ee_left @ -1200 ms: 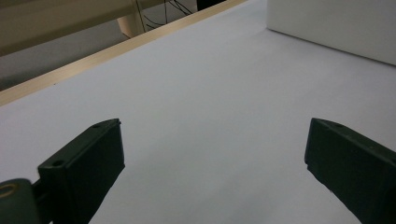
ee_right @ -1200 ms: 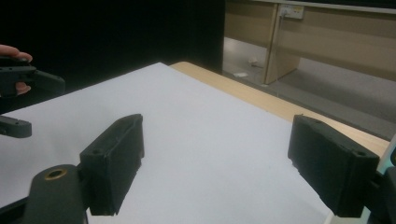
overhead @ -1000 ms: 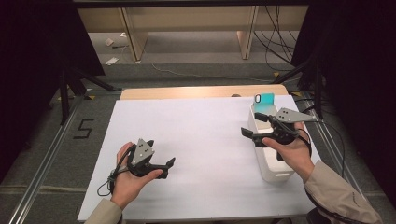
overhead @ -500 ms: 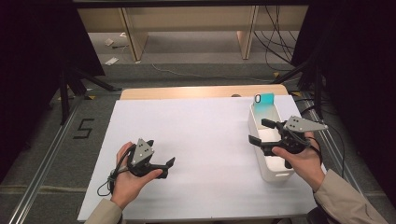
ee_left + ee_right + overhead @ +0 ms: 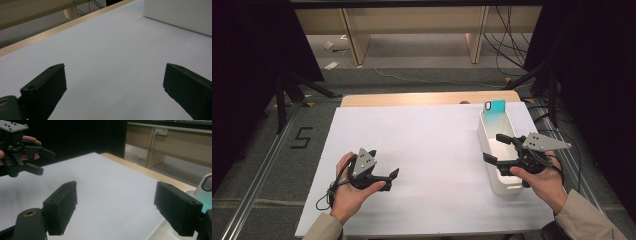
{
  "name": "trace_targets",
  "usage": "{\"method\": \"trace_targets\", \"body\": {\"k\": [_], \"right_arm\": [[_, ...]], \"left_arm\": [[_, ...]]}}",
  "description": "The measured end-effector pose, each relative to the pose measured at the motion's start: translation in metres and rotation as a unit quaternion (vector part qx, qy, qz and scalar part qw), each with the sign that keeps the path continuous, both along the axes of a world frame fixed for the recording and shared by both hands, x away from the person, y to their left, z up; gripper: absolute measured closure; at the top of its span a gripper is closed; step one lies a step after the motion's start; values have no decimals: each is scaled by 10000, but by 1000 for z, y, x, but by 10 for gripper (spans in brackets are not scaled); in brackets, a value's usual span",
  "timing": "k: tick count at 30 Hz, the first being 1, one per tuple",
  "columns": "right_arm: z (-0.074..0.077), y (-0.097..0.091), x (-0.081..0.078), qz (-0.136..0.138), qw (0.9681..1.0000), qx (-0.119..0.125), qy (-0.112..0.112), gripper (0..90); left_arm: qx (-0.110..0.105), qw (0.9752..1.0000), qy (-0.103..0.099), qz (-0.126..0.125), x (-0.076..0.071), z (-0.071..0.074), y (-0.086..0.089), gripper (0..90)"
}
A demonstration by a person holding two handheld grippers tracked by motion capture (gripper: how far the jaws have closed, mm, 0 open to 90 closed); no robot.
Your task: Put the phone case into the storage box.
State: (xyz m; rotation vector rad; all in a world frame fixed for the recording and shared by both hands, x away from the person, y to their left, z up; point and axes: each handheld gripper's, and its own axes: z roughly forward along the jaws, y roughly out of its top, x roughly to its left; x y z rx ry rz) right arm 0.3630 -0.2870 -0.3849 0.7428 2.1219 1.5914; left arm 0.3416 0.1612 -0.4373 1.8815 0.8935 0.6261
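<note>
The right tool hangs over the white bin at the desk's right side, jaws spread wide and gripping nothing — a judgement, but it looks poised to reach in. The teal item, a flat piece with a small loop at its top corner, stands propped at the bin's far end, untouched. The left tool rests low on the white desk, jaws likewise apart and empty. No grasp has begun — picking up and everything after it remains.

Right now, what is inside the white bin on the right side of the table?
A teal phone case stands at the far end of the white bin. The right gripper and its hand cover the near part, so the rest is hidden.
</note>
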Motion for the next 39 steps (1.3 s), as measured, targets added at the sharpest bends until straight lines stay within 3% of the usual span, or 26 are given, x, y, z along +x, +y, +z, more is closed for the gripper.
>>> {"method": "trace_targets", "body": {"k": [39], "right_arm": [[-9,-10,-21,7,10000,67,-73,190]], "left_arm": [[-31,10000,22,0,0,-1,1,46]]}}
